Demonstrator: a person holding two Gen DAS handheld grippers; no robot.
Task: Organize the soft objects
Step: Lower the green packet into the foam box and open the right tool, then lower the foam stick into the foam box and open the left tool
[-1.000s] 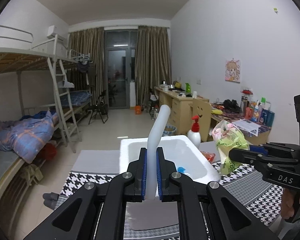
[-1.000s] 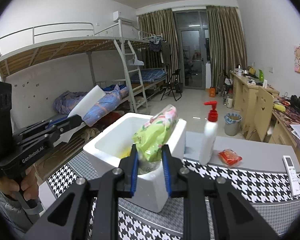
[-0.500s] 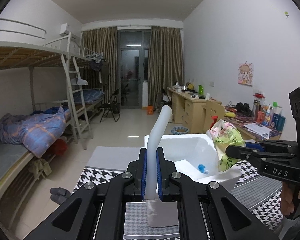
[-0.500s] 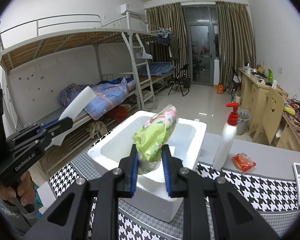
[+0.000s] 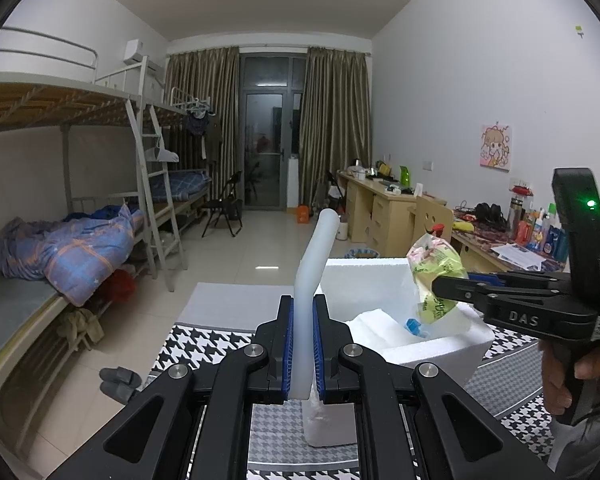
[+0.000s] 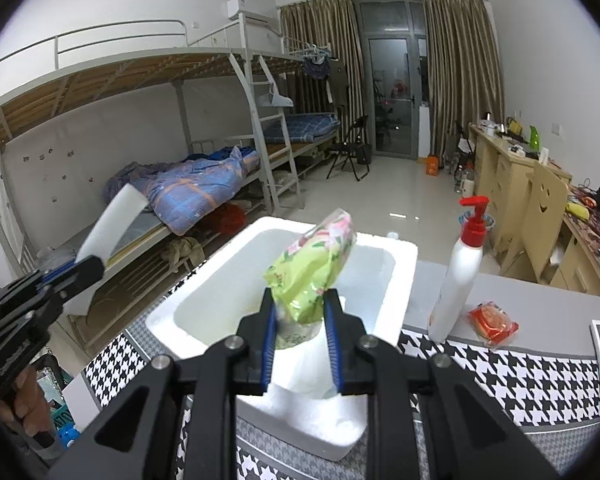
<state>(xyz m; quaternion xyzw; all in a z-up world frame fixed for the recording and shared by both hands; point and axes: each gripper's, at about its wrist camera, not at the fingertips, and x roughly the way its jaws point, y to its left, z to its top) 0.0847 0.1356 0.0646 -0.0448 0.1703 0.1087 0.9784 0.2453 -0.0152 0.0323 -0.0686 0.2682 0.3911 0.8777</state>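
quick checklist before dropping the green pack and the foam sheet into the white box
1. Right tool gripping the green pack: ok, pads press its lower end.
2. Left tool gripping the foam sheet: ok, clamped between the pads.
3. Pack over the box opening: ok in the right wrist view.
4. Sheet over the box: not ok, it stands beside the box's near left corner.
5. Room inside the box: ok, mostly free; a white piece and a small blue item lie in it.
6. Pump bottle out of the way: ok, it stands apart, outside the box.
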